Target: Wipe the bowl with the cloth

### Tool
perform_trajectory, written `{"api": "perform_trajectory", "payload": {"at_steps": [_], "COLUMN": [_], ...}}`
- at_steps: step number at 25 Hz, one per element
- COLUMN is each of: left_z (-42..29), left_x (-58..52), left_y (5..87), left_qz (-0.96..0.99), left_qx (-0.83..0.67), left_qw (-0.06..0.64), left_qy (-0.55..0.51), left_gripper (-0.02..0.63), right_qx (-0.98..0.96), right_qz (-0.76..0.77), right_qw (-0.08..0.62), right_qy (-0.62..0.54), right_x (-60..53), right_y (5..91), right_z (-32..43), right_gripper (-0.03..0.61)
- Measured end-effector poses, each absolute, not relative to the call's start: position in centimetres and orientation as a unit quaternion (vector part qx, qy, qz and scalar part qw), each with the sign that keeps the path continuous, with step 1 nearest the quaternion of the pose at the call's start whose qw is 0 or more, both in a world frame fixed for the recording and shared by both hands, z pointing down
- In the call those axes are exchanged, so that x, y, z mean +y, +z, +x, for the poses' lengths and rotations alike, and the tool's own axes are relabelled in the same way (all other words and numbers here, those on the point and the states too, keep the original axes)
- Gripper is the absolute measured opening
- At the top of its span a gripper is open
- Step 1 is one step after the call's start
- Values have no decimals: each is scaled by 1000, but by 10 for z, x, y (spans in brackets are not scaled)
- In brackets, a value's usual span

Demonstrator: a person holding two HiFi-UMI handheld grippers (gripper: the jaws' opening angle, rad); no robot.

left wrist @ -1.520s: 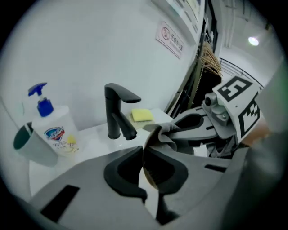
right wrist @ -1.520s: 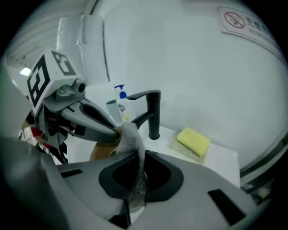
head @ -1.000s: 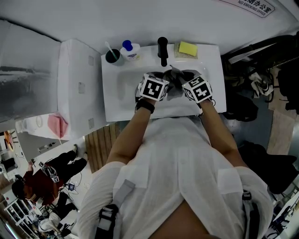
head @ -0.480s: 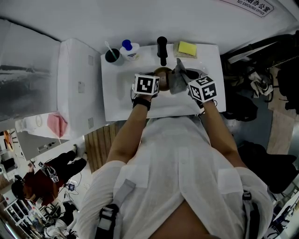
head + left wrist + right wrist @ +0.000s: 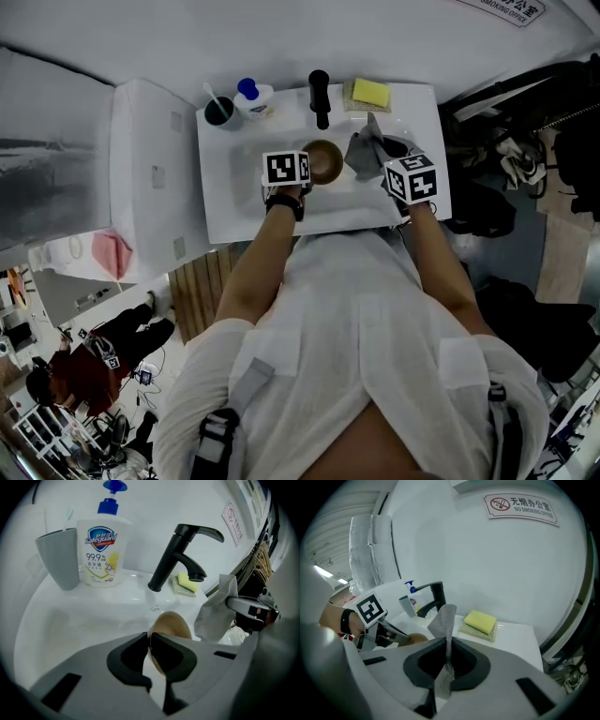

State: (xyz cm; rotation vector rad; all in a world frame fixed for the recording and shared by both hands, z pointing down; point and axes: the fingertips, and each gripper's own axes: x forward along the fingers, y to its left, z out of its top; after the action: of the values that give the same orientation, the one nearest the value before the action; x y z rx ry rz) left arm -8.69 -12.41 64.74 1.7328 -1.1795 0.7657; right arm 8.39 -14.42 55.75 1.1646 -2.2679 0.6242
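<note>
A brown bowl [image 5: 324, 161] is over the white sink [image 5: 234, 192], tilted on its side. My left gripper [image 5: 308, 170] grips its rim, and in the left gripper view the rim [image 5: 173, 623] sits between the dark pads of that gripper [image 5: 150, 641]. Its jaws are starting to open while still touching the rim. A grey mesh cloth [image 5: 364, 150] hangs just right of the bowl, clear of it. My right gripper [image 5: 382, 161] is shut on it. In the right gripper view the cloth [image 5: 443, 620] stands up out of the closed gripper [image 5: 447, 652].
A black faucet [image 5: 320, 98] stands at the back of the sink. Left of it are a soap bottle [image 5: 253, 98] and a grey cup [image 5: 223, 111]. A yellow sponge [image 5: 373, 94] lies at the back right. A white cabinet [image 5: 155, 169] adjoins the sink's left.
The grippers were together with the cloth over the bowl. They have drawn apart: the bowl now shows at the left gripper, and the cloth has lifted off to the right.
</note>
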Motion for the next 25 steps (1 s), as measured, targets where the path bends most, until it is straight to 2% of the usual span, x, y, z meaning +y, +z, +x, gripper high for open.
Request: {"api": "perform_trajectory", "payload": {"at_steps": [3, 9, 16, 19, 22, 25], "left_z": [-87, -88, -87, -87, -87, -91], "left_x": [-123, -116, -110, -106, -105, -109], "left_y": [656, 686, 715, 723, 725, 717], "left_qz": [689, 667, 652, 646, 647, 657], "left_qx": [-474, -466, -463, -461, -459, -462], "left_qw": [465, 521, 555, 567, 569, 560], "left_qy": [292, 258, 229, 218, 215, 202], "left_gripper": [57, 35, 45, 64, 132, 163], "right_qx": [-833, -831, -831, -832, -832, -833], "right_qz": [431, 429, 424, 422, 423, 425], "right_qw": [258, 265, 271, 273, 269, 262], "right_qy": [233, 234, 237, 237, 238, 240], "right_x": [-143, -139, -135, -134, -135, -136], "right_y": [560, 566, 572, 572, 572, 570], "right_z": [88, 90, 90, 90, 90, 90], "right_gripper": [32, 32, 32, 32, 32, 32]}}
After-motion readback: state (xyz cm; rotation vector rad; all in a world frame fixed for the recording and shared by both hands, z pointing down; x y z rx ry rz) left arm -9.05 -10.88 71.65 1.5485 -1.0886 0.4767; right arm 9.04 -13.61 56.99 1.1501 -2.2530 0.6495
